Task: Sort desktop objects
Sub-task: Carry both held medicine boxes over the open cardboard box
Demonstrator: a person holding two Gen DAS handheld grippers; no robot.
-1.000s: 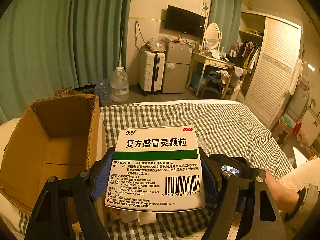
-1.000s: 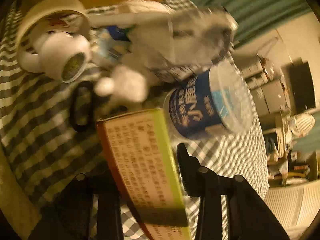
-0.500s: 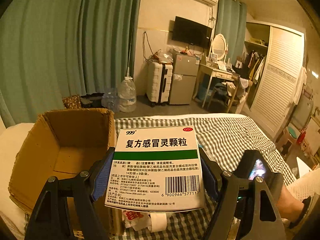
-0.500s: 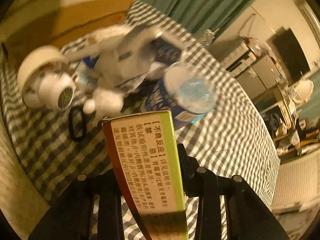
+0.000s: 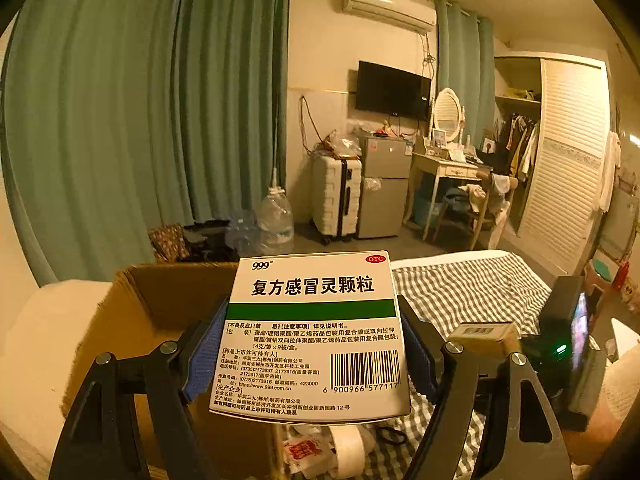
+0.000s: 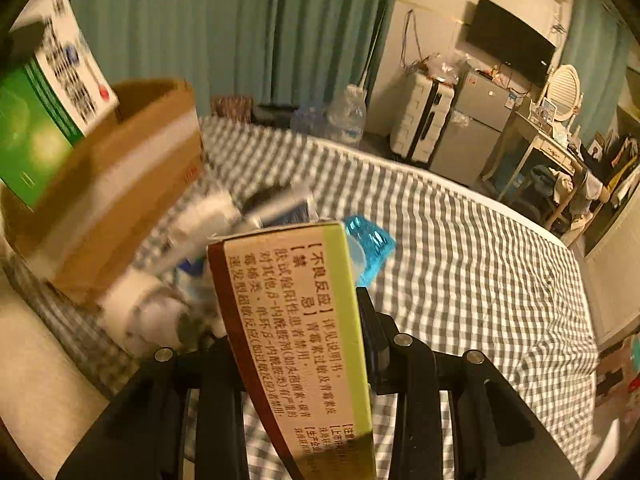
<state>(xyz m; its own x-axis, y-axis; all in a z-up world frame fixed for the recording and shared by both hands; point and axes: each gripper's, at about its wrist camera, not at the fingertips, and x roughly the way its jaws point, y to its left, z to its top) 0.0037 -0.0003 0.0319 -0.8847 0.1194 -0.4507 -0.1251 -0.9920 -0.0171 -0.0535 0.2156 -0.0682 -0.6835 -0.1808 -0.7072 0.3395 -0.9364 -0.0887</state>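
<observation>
My left gripper [image 5: 314, 360] is shut on a white medicine box with a green band [image 5: 316, 336], held upright above the near right corner of an open cardboard box [image 5: 160, 308]. In the right wrist view my right gripper [image 6: 298, 344] is shut on a narrow tan and yellow-green medicine box [image 6: 296, 340], lifted above the bed. That view also shows the cardboard box [image 6: 120, 184] to the left, with the white and green box [image 6: 52, 96] over it. The tan box [image 5: 484, 336] shows at the right of the left wrist view.
A checked sheet [image 6: 460, 260] covers the bed. Beside the cardboard box lie tape rolls [image 6: 140, 312], a bottle with a blue label [image 6: 368, 248] and other blurred small items. A tape roll [image 5: 348, 448] and scissors [image 5: 386, 434] lie under the left gripper.
Both grippers have risen with their boxes. The right gripper rolled, so its view turned from the clutter toward the bed and room. The cardboard box sits lower in the left wrist view.
</observation>
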